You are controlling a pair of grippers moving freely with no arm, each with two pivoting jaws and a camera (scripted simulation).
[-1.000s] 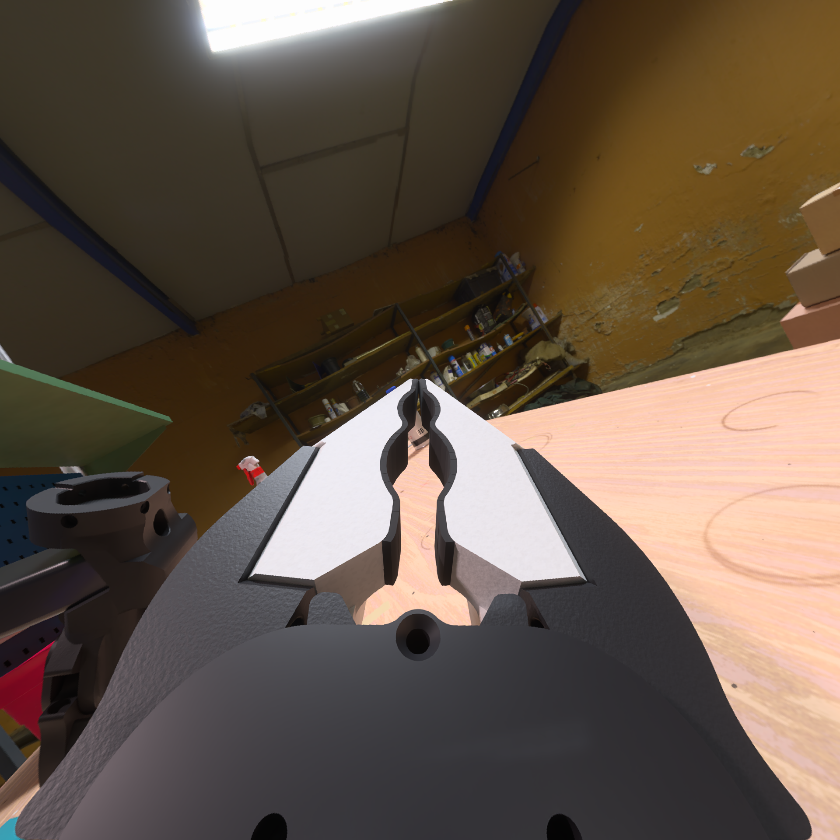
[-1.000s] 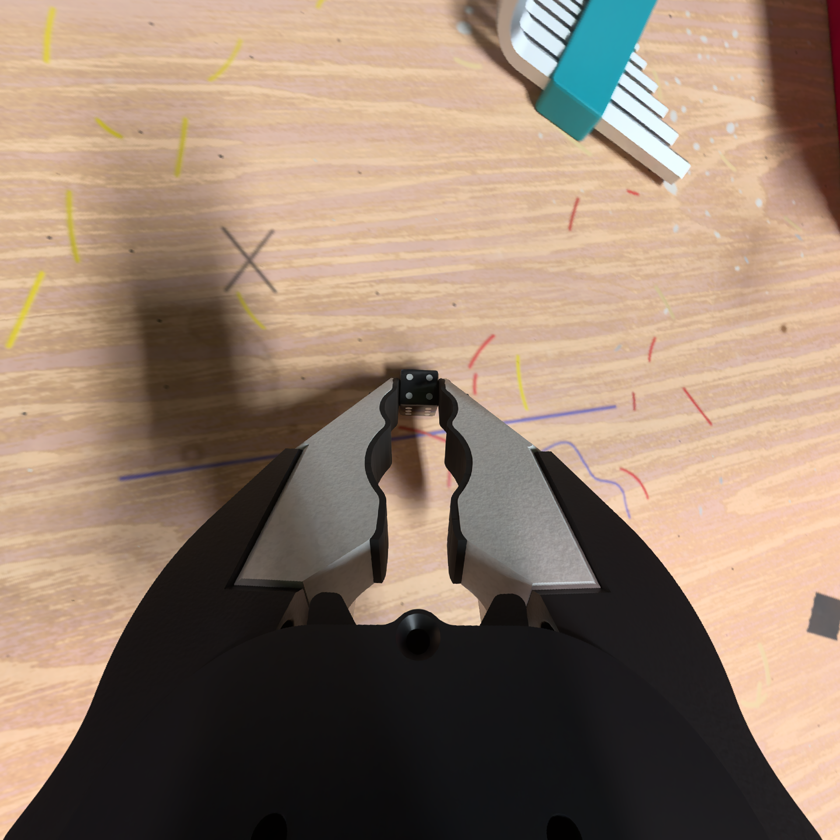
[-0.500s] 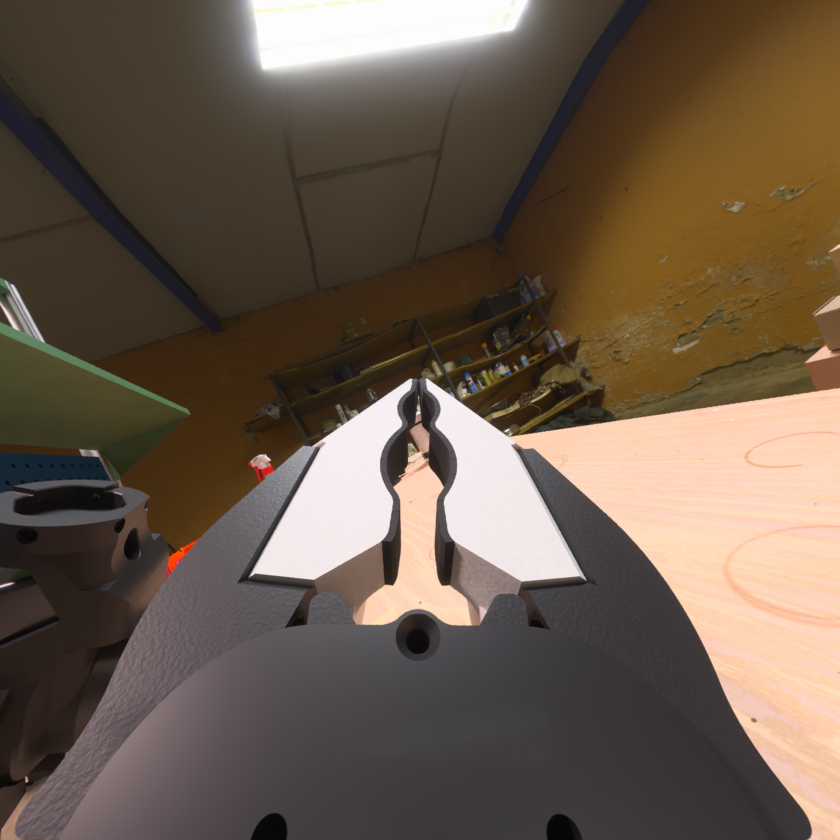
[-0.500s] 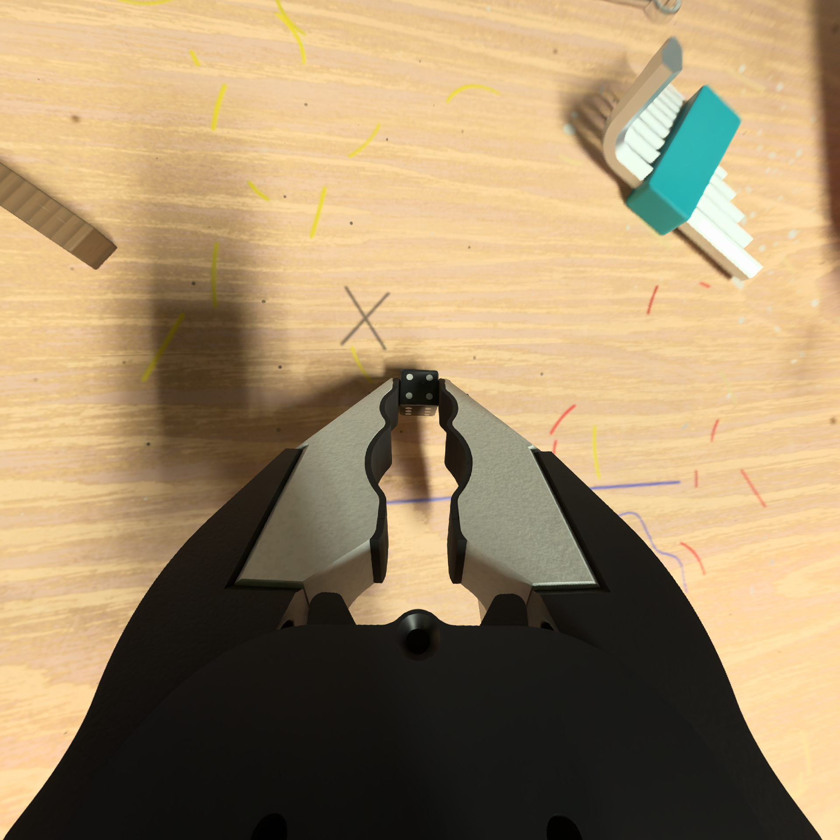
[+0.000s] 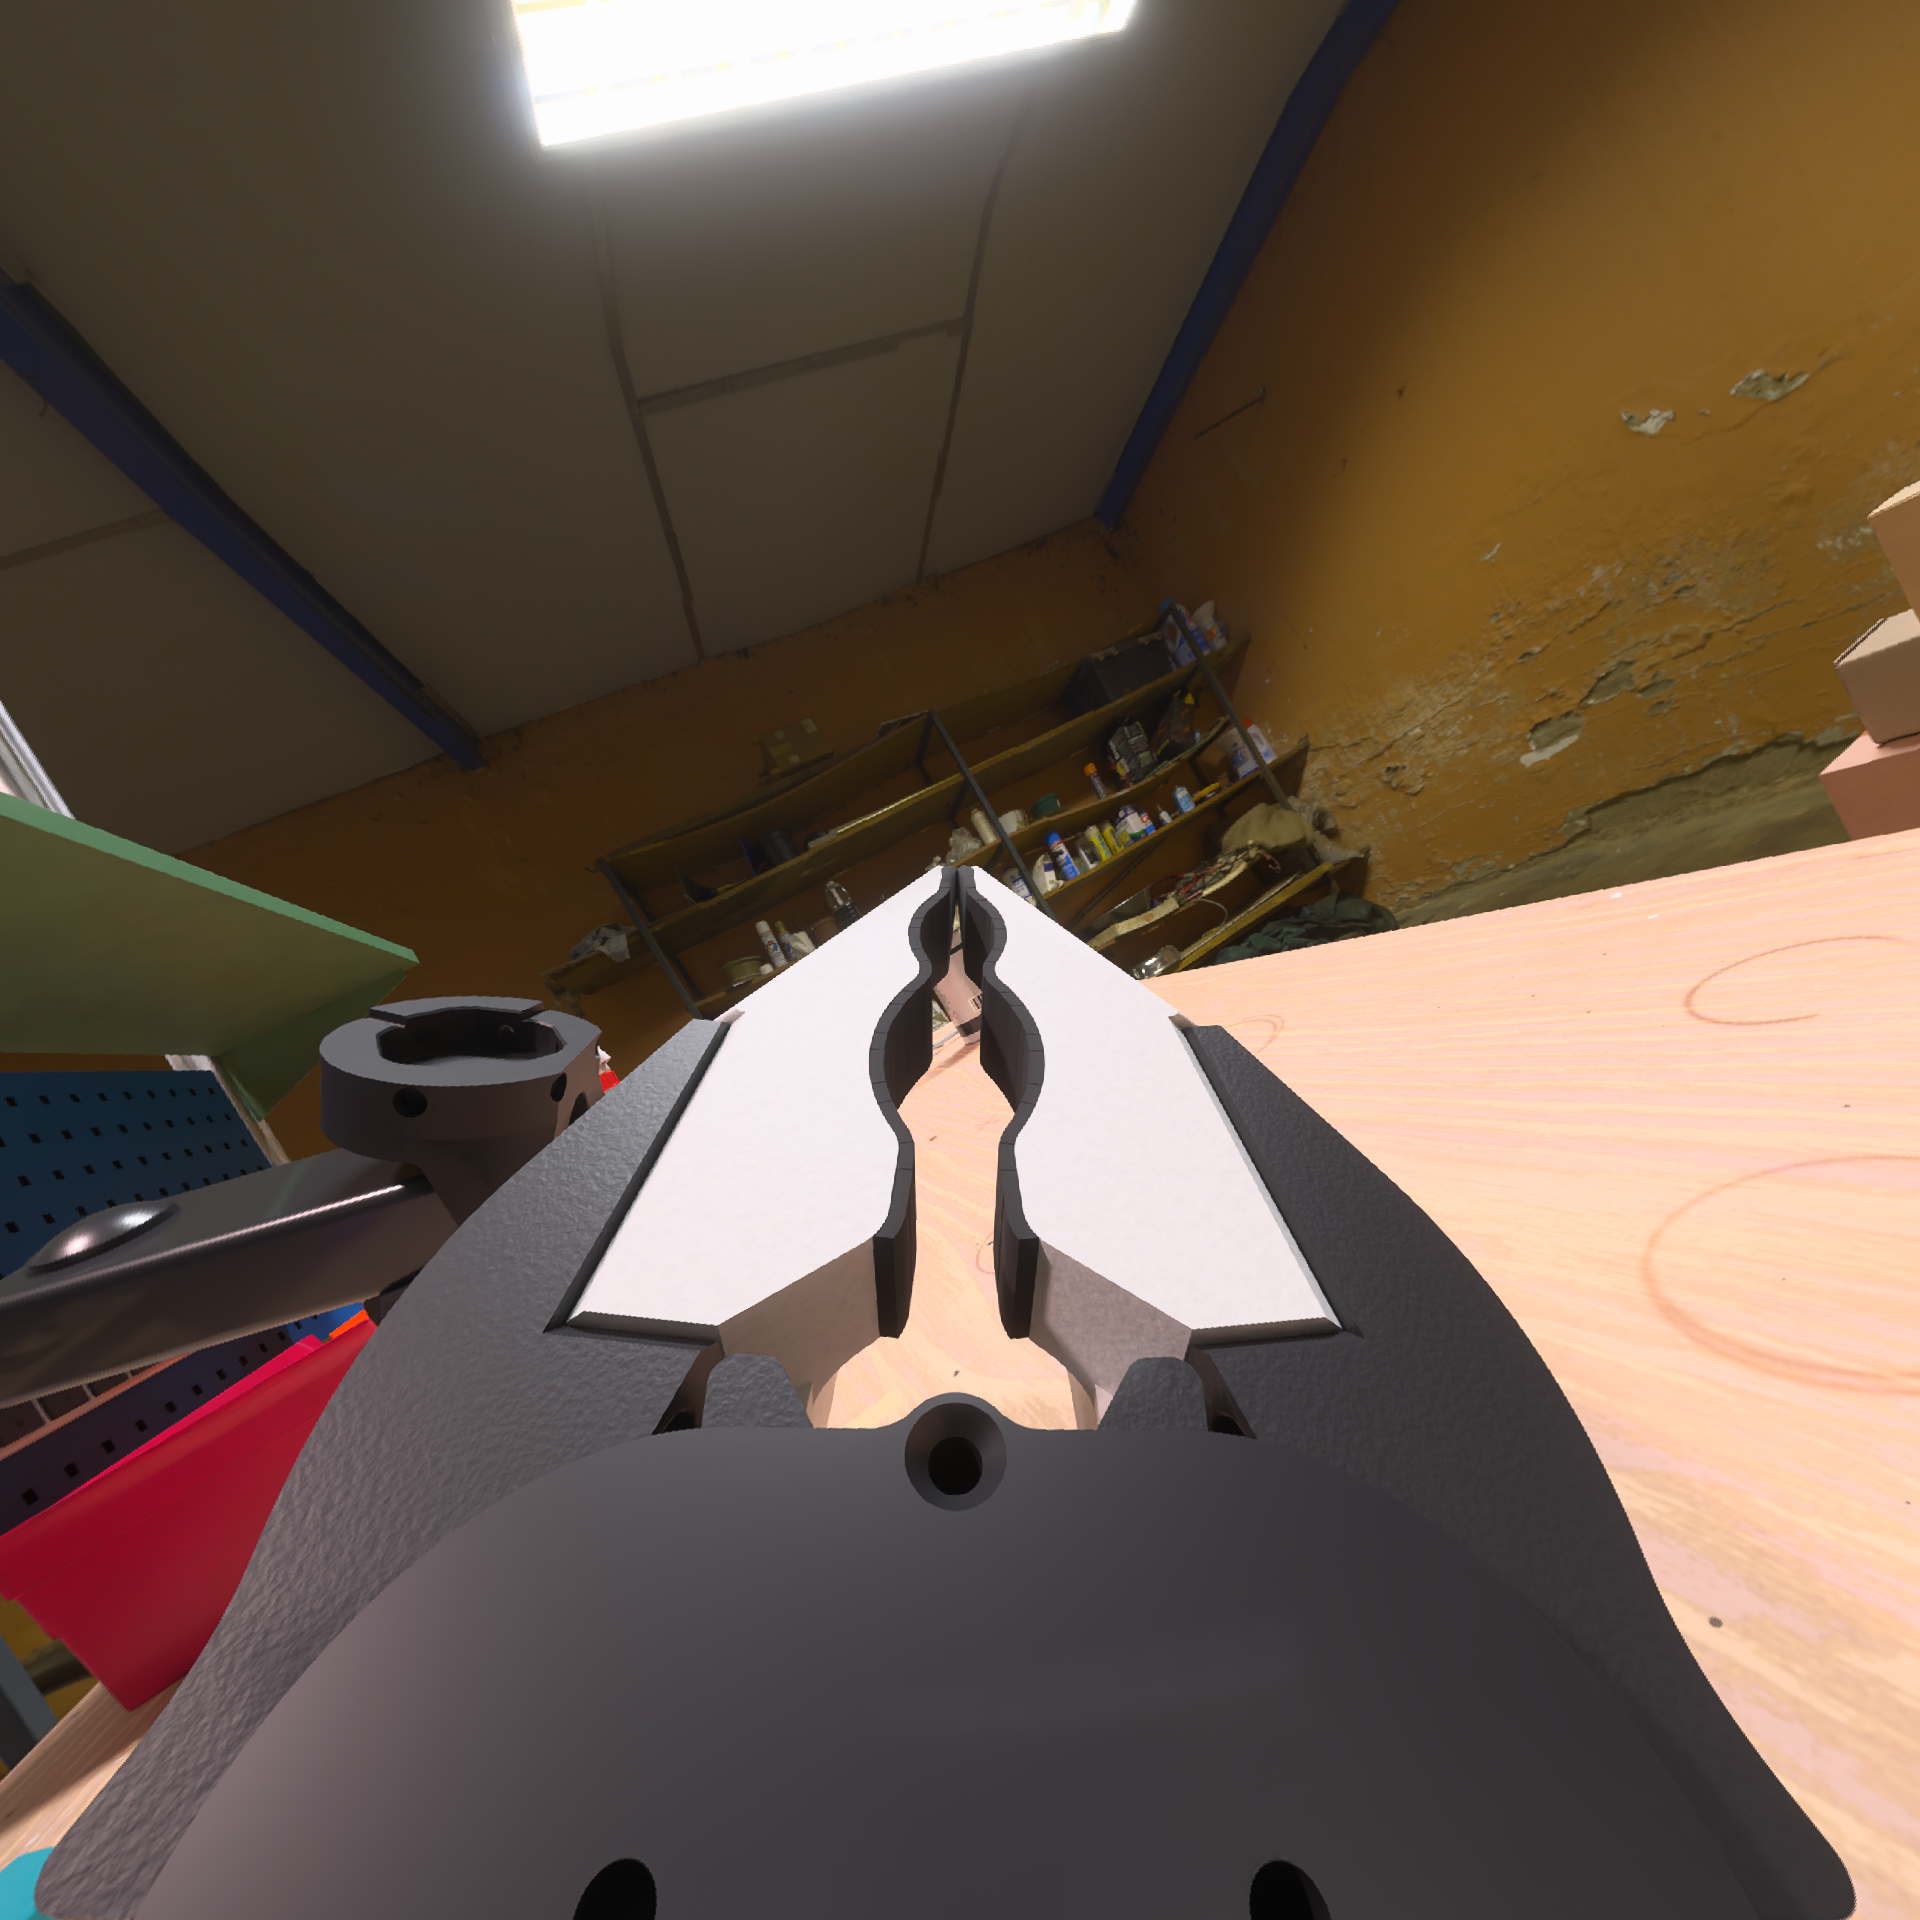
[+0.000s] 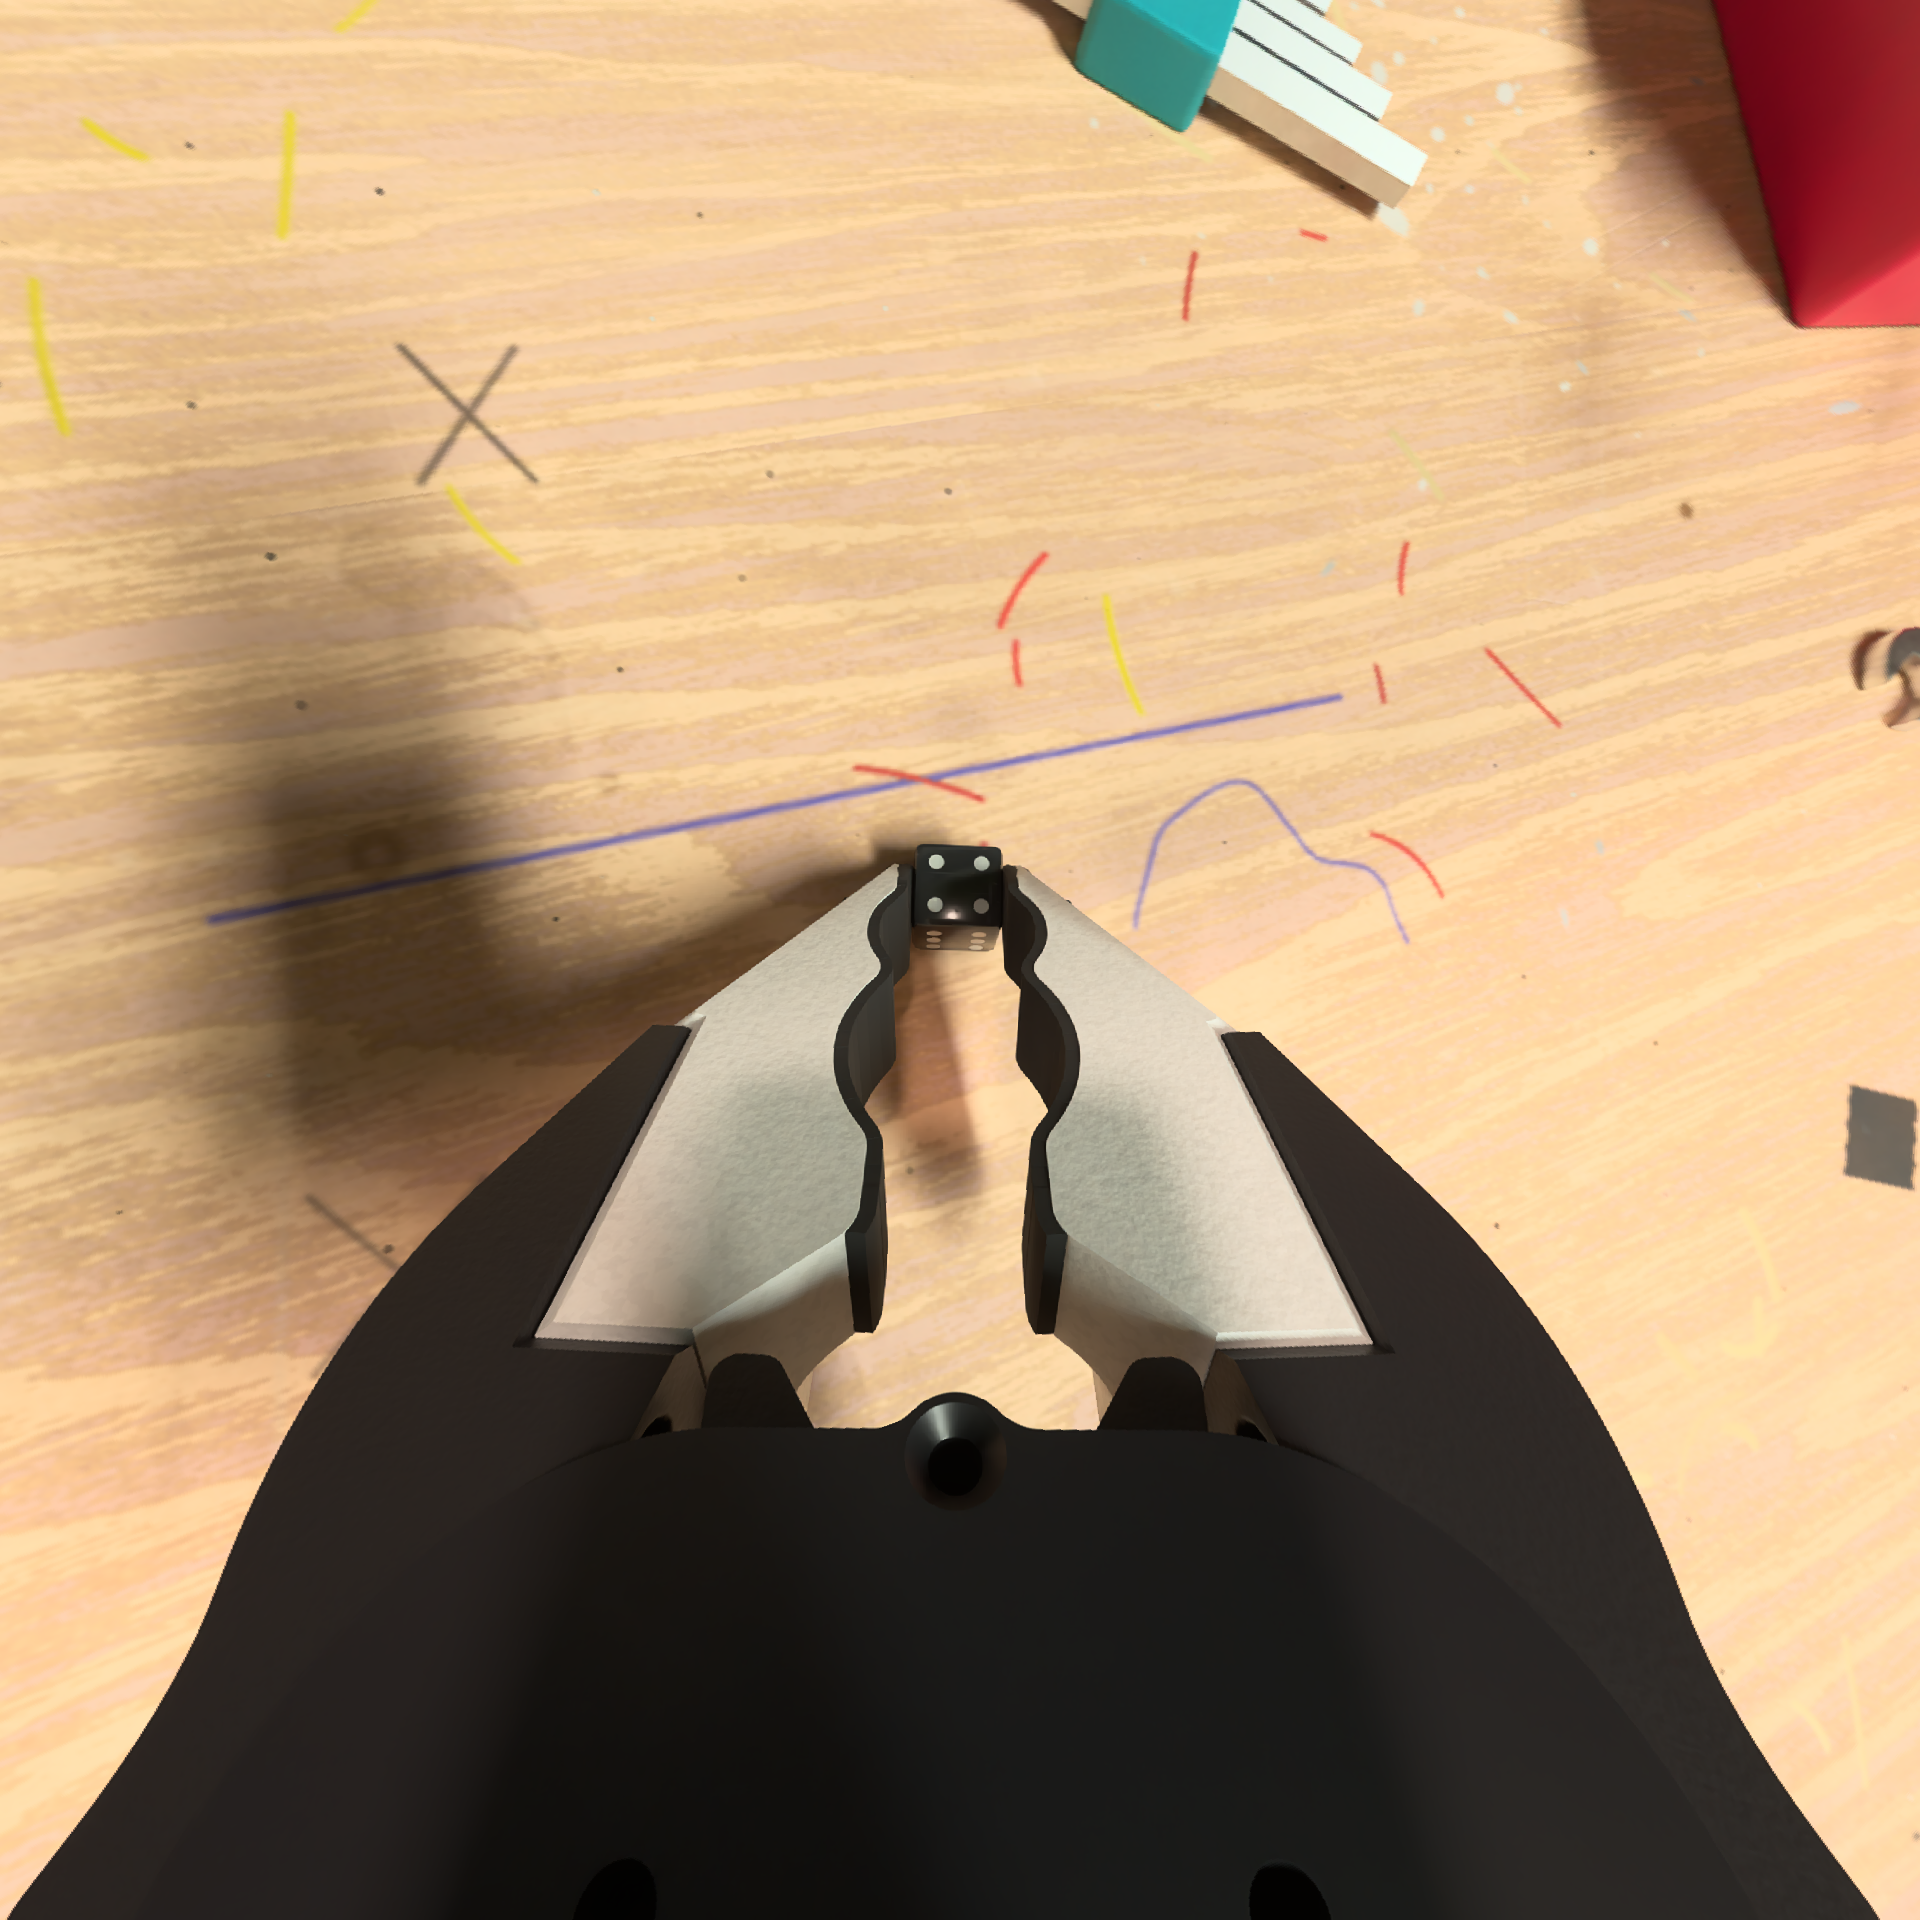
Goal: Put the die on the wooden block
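My right gripper points straight down at the wooden table and is shut on a small black die with white pips, held at the fingertips above the table. No wooden block shows in either current view. My left gripper is shut and empty, tilted upward over the table, looking toward the workshop wall and ceiling.
In the right wrist view a teal-handled set of white keys lies at the top and a red box at the top right corner. In the left wrist view a dark vise and a red bin stand at the left.
My right gripper has carried the die back to the right: the X mark and teal tool shifted, the wooden block end left the view, and a red box came in. The left view swung slightly.
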